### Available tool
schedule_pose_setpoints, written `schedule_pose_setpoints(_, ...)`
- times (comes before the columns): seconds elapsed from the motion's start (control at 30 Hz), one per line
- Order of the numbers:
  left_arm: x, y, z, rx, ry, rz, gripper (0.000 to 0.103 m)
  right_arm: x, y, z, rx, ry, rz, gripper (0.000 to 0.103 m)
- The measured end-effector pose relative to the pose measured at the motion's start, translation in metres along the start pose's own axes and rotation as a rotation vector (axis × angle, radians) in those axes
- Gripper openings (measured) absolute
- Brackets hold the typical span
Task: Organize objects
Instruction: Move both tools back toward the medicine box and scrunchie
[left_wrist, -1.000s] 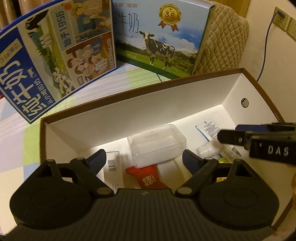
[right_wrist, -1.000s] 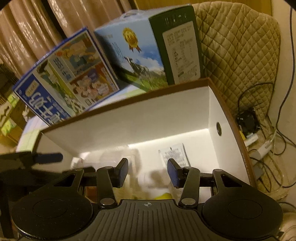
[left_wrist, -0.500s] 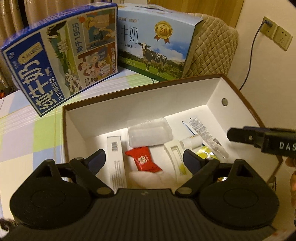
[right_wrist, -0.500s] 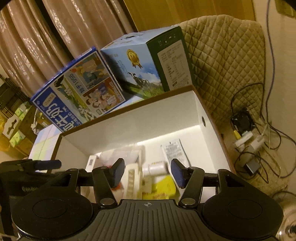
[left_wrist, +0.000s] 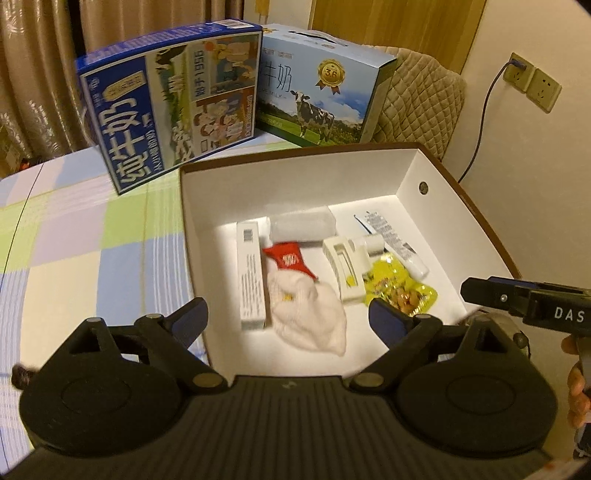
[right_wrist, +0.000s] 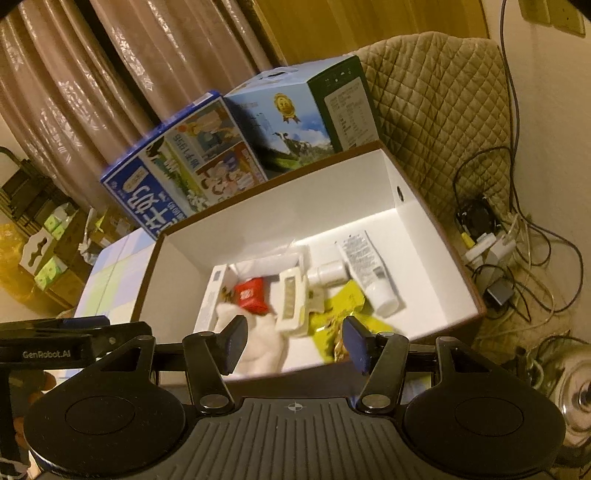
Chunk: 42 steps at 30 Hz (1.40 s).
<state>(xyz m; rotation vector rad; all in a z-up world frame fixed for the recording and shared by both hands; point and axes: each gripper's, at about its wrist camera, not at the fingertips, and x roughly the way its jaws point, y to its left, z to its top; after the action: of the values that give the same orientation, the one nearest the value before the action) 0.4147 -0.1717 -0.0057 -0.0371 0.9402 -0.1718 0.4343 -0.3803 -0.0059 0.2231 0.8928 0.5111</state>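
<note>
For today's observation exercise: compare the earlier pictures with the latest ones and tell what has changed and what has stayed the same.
Both grippers have pulled up and back from the box: the left gripper and right gripper now see all its contents from higher up, where before they were down near them. Nothing was grasped or released; both are open and empty. The red packet, white cloth and tube lie unmoved.

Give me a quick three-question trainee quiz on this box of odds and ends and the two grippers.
1. True or false: the left gripper holds the red packet.
2. Which lies nearest the box's holed end wall: (a) white cloth, (b) white tube, (c) long white carton?
3. How many milk cartons stand behind the box?

Key: 1 false, its fingers are open and empty; 2 b; 3 two.
</note>
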Motion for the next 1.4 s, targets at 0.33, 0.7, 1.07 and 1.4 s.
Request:
schedule_pose_setpoints(0.33,-0.039,0.020,-0.047,-0.024,0.016,0.002,0.092,-0.020,0.031,-0.037,-0.033,0.030,0.013,0.054)
schedule_pose_setpoints(0.7,-0.079,0.058,-0.098,-0.062,0.042,0.016,0.092,-0.025,0.081,-0.086,-0.075,0.085,0.037,0.054)
schedule_pose_setpoints(1.07,-0.113,0.110,-0.139,-0.119,0.038,0.050,0.092,-0.007,0.149,-0.129,-0.148,0.143,0.090,0.054)
schedule_pose_setpoints(1.4,-0.135,0.158,-0.169,-0.169,0.039,0.092,0.092,0.014,0.204,-0.162,-0.212,0.197,0.136,0.054)
